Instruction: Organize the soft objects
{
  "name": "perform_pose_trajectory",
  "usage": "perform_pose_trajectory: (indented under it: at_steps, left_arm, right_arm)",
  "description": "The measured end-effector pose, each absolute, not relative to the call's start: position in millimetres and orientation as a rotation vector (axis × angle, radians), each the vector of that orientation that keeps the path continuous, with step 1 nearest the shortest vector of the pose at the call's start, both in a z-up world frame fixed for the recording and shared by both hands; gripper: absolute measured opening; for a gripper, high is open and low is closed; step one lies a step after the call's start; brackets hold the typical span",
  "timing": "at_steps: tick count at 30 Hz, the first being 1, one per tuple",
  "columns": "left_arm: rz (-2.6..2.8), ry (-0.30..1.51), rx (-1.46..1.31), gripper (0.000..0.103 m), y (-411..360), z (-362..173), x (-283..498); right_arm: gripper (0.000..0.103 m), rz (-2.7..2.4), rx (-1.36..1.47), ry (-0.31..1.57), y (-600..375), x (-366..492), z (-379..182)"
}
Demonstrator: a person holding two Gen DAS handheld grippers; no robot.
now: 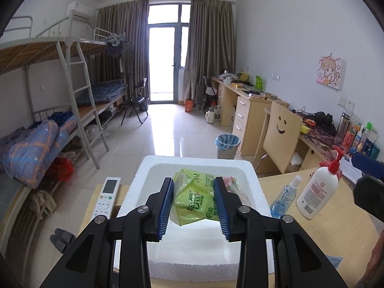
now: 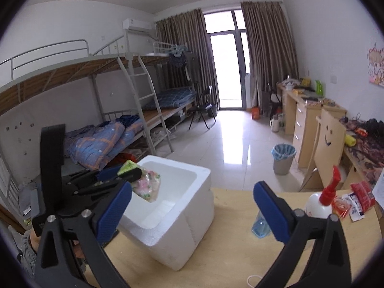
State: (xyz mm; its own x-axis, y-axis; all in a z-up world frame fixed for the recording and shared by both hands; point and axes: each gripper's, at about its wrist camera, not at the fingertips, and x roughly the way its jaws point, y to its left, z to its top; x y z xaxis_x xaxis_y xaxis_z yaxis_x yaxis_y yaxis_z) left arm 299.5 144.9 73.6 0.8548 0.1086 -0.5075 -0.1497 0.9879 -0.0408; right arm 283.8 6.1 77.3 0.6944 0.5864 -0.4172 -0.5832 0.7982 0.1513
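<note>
Green tissue pack (image 1: pixel 194 199) clamped in left tongs (image 1: pixel 193 206) over foam box (image 1: pixel 254 187) — right tongs (image 2: pixel 192 206) spread wide, empty.

Blue spray bottle (image 2: pixel 260 225) half hidden behind the right fingers (image 2: pixel 268 212) (label unreadable)

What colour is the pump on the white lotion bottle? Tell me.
Red. The pump shows best in the left wrist view.

Both wrist views face the balcony door. The left looks close down past its fingers (image 1: pixel 168 204) into the foam box (image 1: pixel 249 168); the right sees that box (image 2: pixel 187 216) left of its fingers (image 2: pixel 266 206).
</note>
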Motion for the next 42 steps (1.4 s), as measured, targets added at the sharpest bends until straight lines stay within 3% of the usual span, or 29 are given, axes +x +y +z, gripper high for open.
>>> perform_pose_trajectory:
  at_steps: [1, 5, 8, 13, 26, 42]
  left_arm:
    - [0.144, 0.532, -0.078, 0.042, 144.4, 73.2, 299.5]
    - [0.170, 0.527, -0.089, 0.079, 148.0, 73.5, 300.4]
    - [0.193, 0.510, -0.086, 0.093, 150.7, 77.0, 297.5]
    - [0.237, 0.483, -0.075, 0.101, 151.9, 79.7, 295.1]
    - [0.270, 0.483, -0.079, 0.102, 153.9, 90.4, 274.6]
    - [0.249, 0.382, -0.099, 0.102, 117.1, 119.5, 182.6]
  right_arm:
    - [0.102, 0.658, 0.008, 0.465, 6.7, 282.5, 78.1]
    - [0.103, 0.659, 0.007, 0.458, 6.3, 281.6, 77.9]
    - [0.103, 0.647, -0.001, 0.459, 4.3, 283.2, 75.4]
    - [0.103, 0.648, 0.004, 0.467, 1.2, 287.1, 74.0]
    - [0.103, 0.689, 0.015, 0.432, -10.0, 269.4, 89.4]
    - [0.103, 0.690, -0.034, 0.398, -45.9, 211.0, 97.7]
